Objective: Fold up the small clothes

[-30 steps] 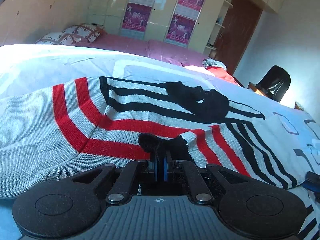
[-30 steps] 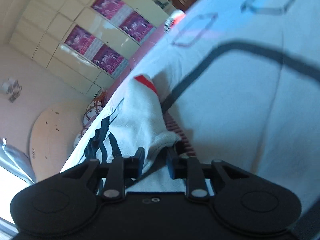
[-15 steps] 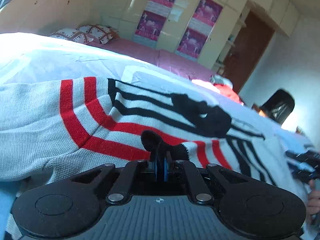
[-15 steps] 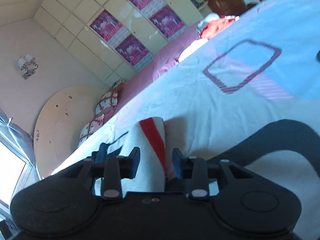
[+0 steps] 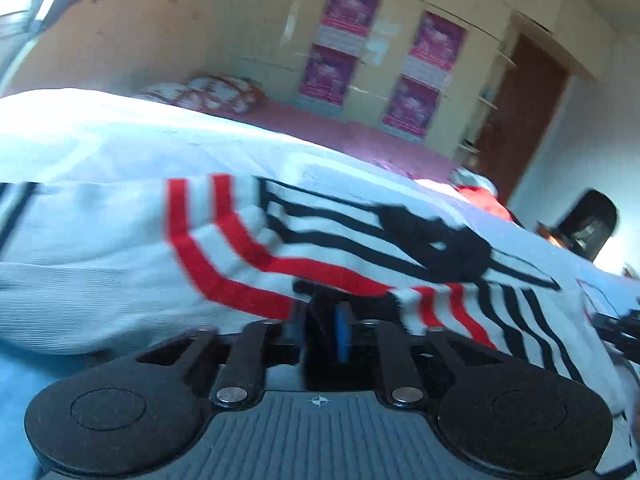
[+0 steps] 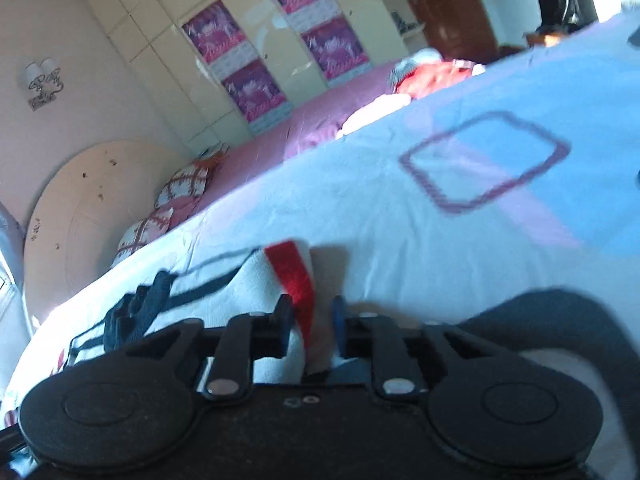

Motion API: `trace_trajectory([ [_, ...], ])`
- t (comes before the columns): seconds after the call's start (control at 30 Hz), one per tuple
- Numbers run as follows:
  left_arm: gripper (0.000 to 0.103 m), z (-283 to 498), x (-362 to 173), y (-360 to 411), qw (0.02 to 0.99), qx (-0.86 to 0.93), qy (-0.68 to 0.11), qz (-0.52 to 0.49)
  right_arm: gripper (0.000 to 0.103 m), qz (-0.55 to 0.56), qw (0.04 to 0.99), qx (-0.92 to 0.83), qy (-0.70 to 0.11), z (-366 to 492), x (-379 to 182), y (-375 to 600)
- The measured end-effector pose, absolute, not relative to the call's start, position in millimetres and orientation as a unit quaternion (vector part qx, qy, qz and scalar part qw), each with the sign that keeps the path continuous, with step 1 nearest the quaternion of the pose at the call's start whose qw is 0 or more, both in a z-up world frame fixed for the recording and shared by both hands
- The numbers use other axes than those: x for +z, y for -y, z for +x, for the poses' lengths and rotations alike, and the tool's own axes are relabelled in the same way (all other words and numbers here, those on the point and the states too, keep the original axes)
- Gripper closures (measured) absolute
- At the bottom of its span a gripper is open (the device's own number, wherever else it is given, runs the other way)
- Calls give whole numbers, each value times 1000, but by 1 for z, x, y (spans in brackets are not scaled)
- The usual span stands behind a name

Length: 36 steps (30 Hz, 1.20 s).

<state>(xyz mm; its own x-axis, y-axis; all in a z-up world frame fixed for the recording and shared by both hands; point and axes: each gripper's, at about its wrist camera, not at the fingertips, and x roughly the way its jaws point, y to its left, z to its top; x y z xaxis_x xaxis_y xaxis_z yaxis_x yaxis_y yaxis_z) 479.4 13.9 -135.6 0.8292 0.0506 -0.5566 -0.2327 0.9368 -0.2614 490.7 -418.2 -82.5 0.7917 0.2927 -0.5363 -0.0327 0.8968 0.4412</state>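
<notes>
A small white knit sweater [image 5: 120, 248] with red and black stripes lies spread across the bed. In the left wrist view my left gripper [image 5: 324, 320] has its jaws a small gap apart, with a dark fold of the sweater between them. In the right wrist view the sweater [image 6: 248, 292] shows with a red-striped edge [image 6: 294, 280] between the fingers of my right gripper [image 6: 310, 320], whose jaws stand apart around it. The right gripper also shows at the left wrist view's right edge [image 5: 620, 332].
The bed has a white and pale blue sheet [image 6: 460, 208] with square outlines. Patterned pillows [image 5: 208, 94] and a pink cover [image 6: 280, 144] lie at the far side. A red garment [image 6: 432, 74] lies near a brown door [image 5: 520, 116]. A black chair [image 5: 588, 224] stands at right.
The left gripper's jaws have parted slightly on the sweater fold, and it has tilted up and blurred. The right gripper has levelled out, and the red-striped edge now lies between its fingers.
</notes>
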Motion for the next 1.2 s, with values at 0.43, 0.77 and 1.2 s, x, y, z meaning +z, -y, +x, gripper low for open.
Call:
trace_trajectory([
  [0.43,57,540,-144,38,947,8,-315,-64,99,89,937,107,-319,529,-84,391],
  [0.77,57,499,-112,36,958,-10,-276,-82,82,121,938,130,-299,465,-44,408],
  [1.2,56,492,-121,46,949,-51,-305,-61,98,33,948,126,-292,391,-36,368],
])
